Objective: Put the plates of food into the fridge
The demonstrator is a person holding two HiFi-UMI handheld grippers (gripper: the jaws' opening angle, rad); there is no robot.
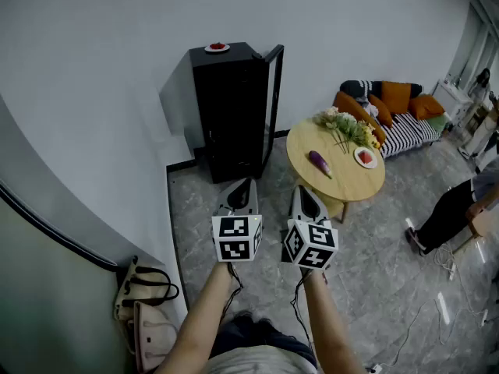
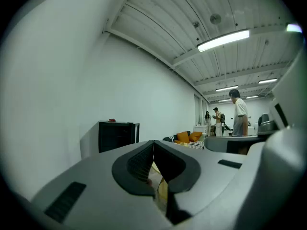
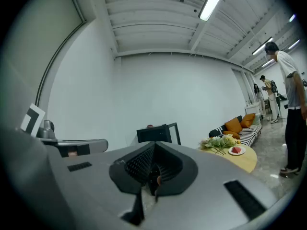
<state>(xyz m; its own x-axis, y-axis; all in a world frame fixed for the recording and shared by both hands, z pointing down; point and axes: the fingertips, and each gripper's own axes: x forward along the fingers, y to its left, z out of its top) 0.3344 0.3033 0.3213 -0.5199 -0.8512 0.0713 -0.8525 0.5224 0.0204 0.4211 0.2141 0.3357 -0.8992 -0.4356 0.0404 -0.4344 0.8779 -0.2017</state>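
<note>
Over grey floor (image 1: pixel 374 240), left gripper (image 1: pixel 245 184) and right gripper (image 1: pixel 301 191) sit closed, empty

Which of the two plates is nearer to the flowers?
The plate on the round table, beside the flowers; the other plate sits on the fridge.

I stand in a studio staged as a living room: sofa (image 1: pixel 409 131), round table (image 1: pixel 351 179) and fridge (image 1: pixel 232 111) under bare strip lights (image 2: pixel 223 40), cables (image 1: pixel 448 268) across the floor (image 1: pixel 374 248).

White walls (image 1: pixel 93 68), grey marbled floor (image 1: pixel 374 263). Round wooden table (image 1: pixel 347 179) near striped sofa (image 1: pixel 409 133) with orange cushions (image 1: pixel 396 97). Strip light (image 2: pixel 223 40) lit on ribbed ceiling (image 2: pixel 158 18).
</note>
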